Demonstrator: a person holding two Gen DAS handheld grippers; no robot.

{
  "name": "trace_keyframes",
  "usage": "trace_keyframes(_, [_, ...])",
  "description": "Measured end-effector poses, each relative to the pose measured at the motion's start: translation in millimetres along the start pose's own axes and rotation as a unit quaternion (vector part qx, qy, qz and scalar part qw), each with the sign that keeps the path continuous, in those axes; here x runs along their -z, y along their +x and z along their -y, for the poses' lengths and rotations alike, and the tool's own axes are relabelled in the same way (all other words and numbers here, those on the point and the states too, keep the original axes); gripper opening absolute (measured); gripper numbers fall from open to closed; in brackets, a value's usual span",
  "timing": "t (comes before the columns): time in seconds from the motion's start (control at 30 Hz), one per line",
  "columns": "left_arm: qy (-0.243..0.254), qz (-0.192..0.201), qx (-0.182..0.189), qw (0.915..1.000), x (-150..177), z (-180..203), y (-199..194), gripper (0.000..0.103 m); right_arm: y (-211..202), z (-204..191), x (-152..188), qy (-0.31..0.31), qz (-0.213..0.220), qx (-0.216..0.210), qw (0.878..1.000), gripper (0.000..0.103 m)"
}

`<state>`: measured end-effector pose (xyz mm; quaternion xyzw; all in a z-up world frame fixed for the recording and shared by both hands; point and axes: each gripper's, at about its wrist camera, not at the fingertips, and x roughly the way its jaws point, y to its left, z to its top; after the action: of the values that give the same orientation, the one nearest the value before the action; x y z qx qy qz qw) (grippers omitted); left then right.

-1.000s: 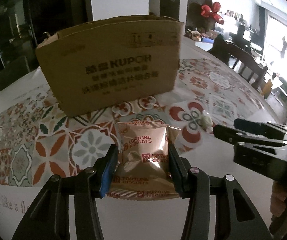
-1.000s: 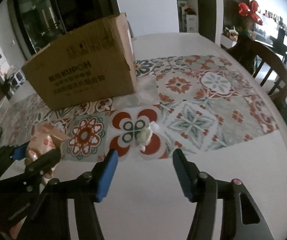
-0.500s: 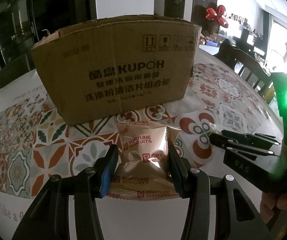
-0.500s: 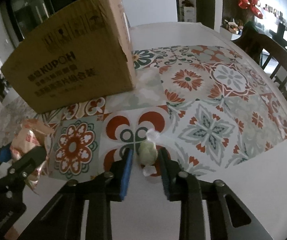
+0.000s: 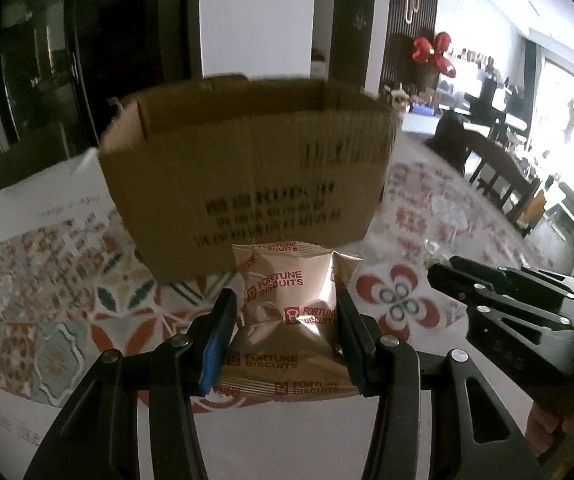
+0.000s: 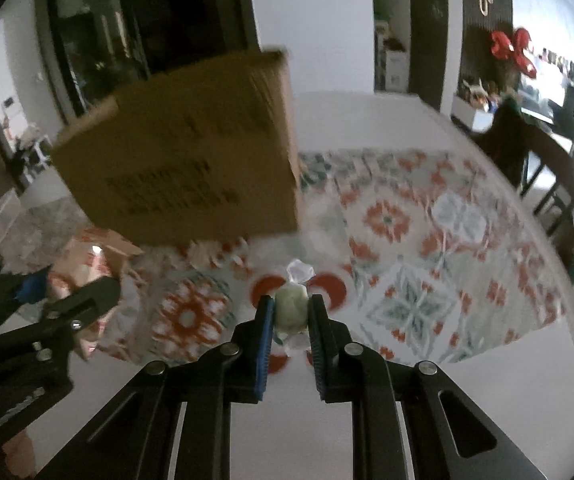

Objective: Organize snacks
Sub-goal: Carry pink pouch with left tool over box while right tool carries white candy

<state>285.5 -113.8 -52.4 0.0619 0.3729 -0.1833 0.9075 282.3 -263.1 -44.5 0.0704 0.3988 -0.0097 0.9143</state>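
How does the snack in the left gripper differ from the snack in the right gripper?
The biscuit packet is a wide, flat pouch printed "Fortune Biscuits"; the candy is a small pale-green lump in a clear twisted wrapper, with no print visible. The packet spreads the left gripper wide, while the right gripper is almost closed on the candy. Both are clamped between the pads, facing the cardboard box.

Home dining room: patterned table (image 6: 427,240), wooden chairs (image 5: 499,176).
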Motion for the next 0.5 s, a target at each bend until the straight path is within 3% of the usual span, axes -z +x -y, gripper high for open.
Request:
trace_keyframes(0.27, [0.019, 0.065, -0.007, 0.9977, -29, -5, -45, 0.049, -50, -20, -32, -0.03, 0.08, -0.02, 0.996, 0.019])
trace_keyframes(0.5, [0.016, 0.092, -0.011, 0.9956, -56, -16, -59, 0.049, -72, -32, -60, -0.05, 0.126, -0.03, 0.99, 0.019])
